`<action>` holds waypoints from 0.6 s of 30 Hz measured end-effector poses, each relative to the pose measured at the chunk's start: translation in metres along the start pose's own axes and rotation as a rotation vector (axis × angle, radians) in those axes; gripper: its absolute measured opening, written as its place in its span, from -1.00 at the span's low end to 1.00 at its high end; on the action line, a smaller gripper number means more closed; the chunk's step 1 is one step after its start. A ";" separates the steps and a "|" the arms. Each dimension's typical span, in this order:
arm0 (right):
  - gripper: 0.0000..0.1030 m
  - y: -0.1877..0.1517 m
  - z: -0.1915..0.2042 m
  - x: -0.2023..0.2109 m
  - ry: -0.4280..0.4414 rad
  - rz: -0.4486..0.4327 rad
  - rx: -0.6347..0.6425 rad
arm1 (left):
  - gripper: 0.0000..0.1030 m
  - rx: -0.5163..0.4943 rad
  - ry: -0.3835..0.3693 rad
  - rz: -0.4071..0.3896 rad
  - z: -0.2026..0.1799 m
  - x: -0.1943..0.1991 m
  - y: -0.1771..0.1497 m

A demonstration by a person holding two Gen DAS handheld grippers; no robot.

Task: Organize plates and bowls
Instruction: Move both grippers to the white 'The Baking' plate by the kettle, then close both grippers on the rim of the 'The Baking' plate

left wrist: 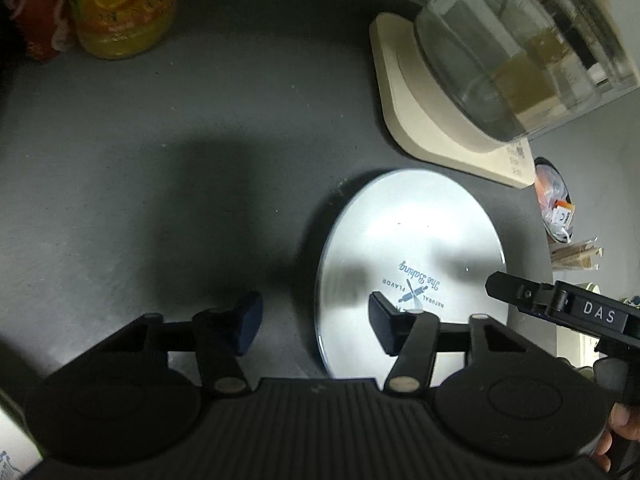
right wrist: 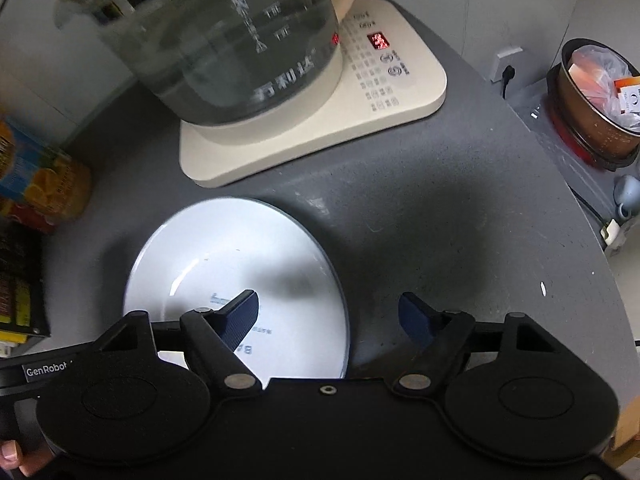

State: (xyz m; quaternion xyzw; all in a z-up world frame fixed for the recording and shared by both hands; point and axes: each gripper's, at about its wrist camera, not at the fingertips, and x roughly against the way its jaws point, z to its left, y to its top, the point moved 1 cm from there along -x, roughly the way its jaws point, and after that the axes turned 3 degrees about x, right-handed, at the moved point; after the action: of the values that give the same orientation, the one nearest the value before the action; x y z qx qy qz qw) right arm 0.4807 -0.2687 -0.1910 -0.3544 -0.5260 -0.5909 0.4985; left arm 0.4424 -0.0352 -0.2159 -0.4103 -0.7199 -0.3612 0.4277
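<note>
Grey countertop (right wrist: 440, 220), plate (right wrist: 248, 248) half-hidden

Plate (right wrist: 240, 264) near edge hidden behind gripper body; kettle (right wrist: 208, 40) blurred, top cut off.

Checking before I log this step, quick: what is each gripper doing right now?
Left gripper: open, holding nothing, straddling the left rim of the plate.
Right gripper: open, holding nothing, straddling the plate's right rim.
</note>
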 end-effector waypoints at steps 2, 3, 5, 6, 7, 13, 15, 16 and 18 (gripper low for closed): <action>0.29 0.001 -0.001 -0.006 0.005 0.023 -0.002 | -0.04 0.003 -0.008 -0.003 0.000 -0.002 0.001; 0.24 0.001 0.000 -0.009 0.005 0.033 0.001 | -0.07 0.000 -0.010 -0.003 -0.001 -0.002 0.001; 0.13 0.001 0.002 -0.013 -0.005 0.055 0.013 | -0.15 0.004 -0.014 -0.003 -0.002 -0.003 0.002; 0.03 0.001 0.002 -0.015 -0.005 0.065 0.019 | -0.26 0.007 -0.016 -0.002 -0.002 -0.003 0.003; -0.08 0.001 0.003 -0.017 -0.003 0.075 0.024 | -0.32 0.009 -0.016 0.002 -0.001 -0.003 0.004; -0.53 0.003 0.008 -0.017 0.024 0.096 0.061 | -0.74 0.034 -0.036 0.029 0.004 -0.007 0.005; -0.54 0.003 0.009 -0.017 0.023 0.090 0.066 | -0.80 0.044 -0.044 0.034 0.005 -0.006 0.004; -0.55 0.001 0.011 -0.015 0.020 0.083 0.082 | -0.81 0.042 -0.039 0.033 0.005 -0.004 0.004; -0.59 -0.001 0.012 -0.011 0.024 0.062 0.090 | -0.81 0.034 -0.036 0.018 0.004 0.000 0.003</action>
State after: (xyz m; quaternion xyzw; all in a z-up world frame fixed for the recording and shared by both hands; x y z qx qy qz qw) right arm 0.4812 -0.2545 -0.1989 -0.3406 -0.5350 -0.5550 0.5382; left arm 0.4435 -0.0304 -0.2168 -0.4159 -0.7296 -0.3376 0.4251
